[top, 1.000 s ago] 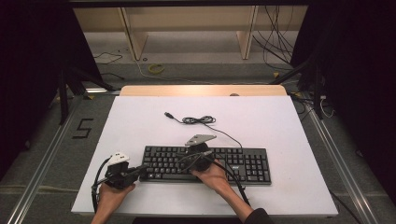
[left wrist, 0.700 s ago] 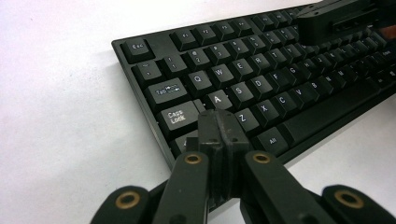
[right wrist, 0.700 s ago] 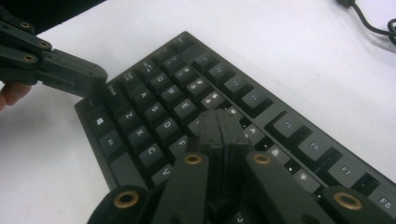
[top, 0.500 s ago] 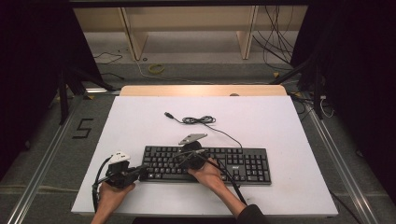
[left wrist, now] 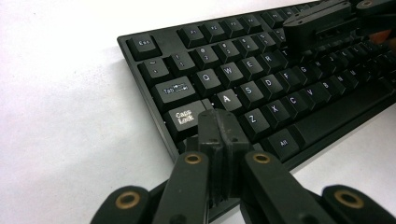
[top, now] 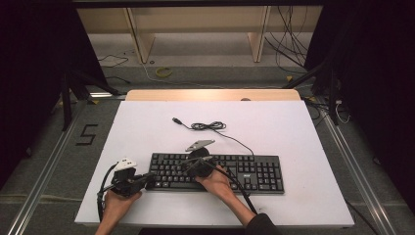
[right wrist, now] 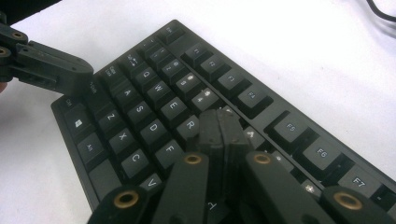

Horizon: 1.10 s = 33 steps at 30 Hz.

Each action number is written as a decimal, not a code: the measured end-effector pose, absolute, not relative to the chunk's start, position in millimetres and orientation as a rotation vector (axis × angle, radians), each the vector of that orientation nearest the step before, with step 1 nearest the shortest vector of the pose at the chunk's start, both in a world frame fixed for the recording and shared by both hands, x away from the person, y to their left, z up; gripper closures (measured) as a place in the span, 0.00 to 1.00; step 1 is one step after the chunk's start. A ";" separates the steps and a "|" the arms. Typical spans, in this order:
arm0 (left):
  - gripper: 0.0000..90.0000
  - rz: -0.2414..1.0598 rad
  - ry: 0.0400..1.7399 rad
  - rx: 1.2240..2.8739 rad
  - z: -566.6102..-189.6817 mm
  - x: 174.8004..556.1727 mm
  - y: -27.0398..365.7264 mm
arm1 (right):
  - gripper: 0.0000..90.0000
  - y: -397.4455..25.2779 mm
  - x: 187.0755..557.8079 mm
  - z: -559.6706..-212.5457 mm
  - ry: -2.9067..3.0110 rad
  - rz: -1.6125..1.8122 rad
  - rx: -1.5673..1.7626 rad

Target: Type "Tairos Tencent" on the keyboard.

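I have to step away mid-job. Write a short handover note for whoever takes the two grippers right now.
Left gripper: shut, tip over the Shift key, below Caps Lock.
Right gripper: shut, tip over the keys near R and T.
Keyboard: flat at the near edge of the white table, its cable unplugged and coiled behind it.
Done: both grippers positioned on the keys.
Left: probably pressing keys; whether any is pressed down cannot be told.
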<state>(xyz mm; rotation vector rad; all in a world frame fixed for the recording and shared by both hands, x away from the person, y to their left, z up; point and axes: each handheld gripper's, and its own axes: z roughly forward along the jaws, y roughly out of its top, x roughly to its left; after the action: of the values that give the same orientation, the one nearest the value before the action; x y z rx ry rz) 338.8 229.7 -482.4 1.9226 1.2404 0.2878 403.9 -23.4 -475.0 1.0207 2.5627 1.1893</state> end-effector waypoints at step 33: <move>0.99 0.240 1.235 1.945 -485.8 341.1 226.9 | 1.00 -19.7 404.9 -478.7 2.572 1.143 1.029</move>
<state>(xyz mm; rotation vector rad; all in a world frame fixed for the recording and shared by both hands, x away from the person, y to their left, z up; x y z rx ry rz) 341.1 226.9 -485.8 1.9446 1.2352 0.2405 404.9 -19.7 -478.7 1.0294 2.5717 1.1430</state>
